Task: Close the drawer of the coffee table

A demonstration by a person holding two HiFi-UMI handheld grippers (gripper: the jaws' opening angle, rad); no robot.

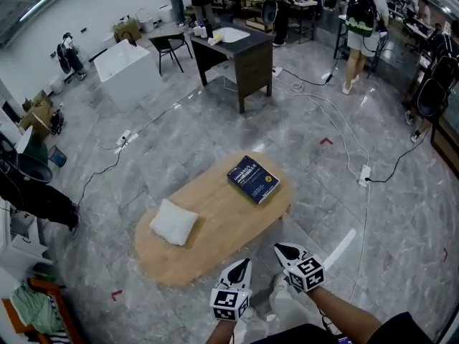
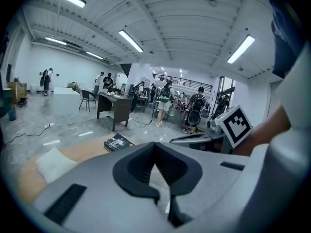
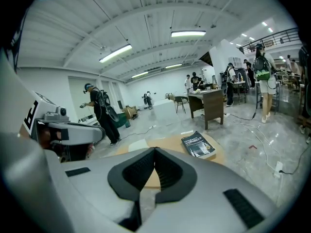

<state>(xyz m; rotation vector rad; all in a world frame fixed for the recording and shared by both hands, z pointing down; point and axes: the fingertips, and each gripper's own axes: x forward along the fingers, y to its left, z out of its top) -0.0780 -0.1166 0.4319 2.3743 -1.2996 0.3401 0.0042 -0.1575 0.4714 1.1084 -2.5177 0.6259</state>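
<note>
The oval wooden coffee table [image 1: 215,224] stands on the grey floor in front of me. A dark blue book [image 1: 253,178] lies on its right end and a white cushion [image 1: 173,222] on its left end. No drawer shows from above in the head view. My left gripper [image 1: 246,262] hovers at the table's near edge, jaws shut and empty. My right gripper [image 1: 279,249] is just to its right, beside the table's near right rim, also shut on nothing. In the left gripper view, the left gripper [image 2: 155,144] points over the table [image 2: 82,152]; in the right gripper view, the right gripper [image 3: 154,150] faces the book [image 3: 198,145].
A dark desk [image 1: 237,54] and a black chair [image 1: 171,46] stand further back, with a white box [image 1: 128,72] to their left. Cables and power strips [image 1: 364,174] run across the floor. Several people [image 1: 358,20] stand at the far end.
</note>
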